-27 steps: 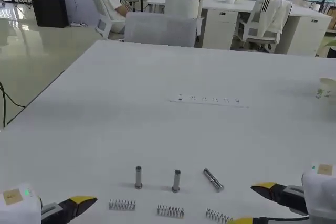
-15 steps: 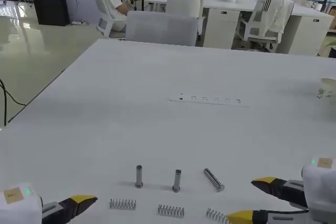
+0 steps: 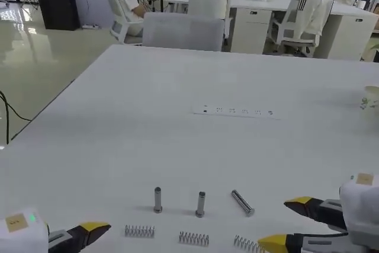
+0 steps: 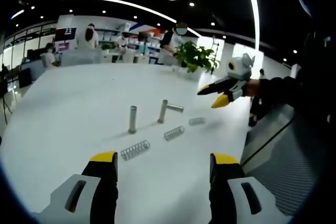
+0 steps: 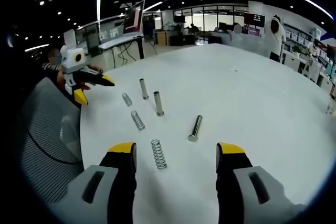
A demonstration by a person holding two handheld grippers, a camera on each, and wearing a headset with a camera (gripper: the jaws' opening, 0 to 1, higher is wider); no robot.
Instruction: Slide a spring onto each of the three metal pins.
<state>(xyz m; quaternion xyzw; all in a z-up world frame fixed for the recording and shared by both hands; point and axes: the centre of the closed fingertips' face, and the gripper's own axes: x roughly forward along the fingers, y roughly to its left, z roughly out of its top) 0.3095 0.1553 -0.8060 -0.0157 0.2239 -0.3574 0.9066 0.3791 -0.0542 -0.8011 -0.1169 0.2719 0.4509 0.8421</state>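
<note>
Toward 6 o'clock on the white bench in the head view, the left pin and the middle pin are stood upright. Both are seen as slim, grey metal cylinders. The right pin is laid on its side and slanted, with its wider end turned toward 5 o'clock. Three small coiled wire springs are laid flat in a row at 6 o'clock of the pins and apart from them: the left spring, the middle spring and the right spring. All three pins are left bare. The left claw is held open and empty at 7 o'clock, with its yellow tips spread wide above the bench. The right claw is likewise held open and empty at 5 o'clock, and one of its tips is placed just beside the right spring.
</note>
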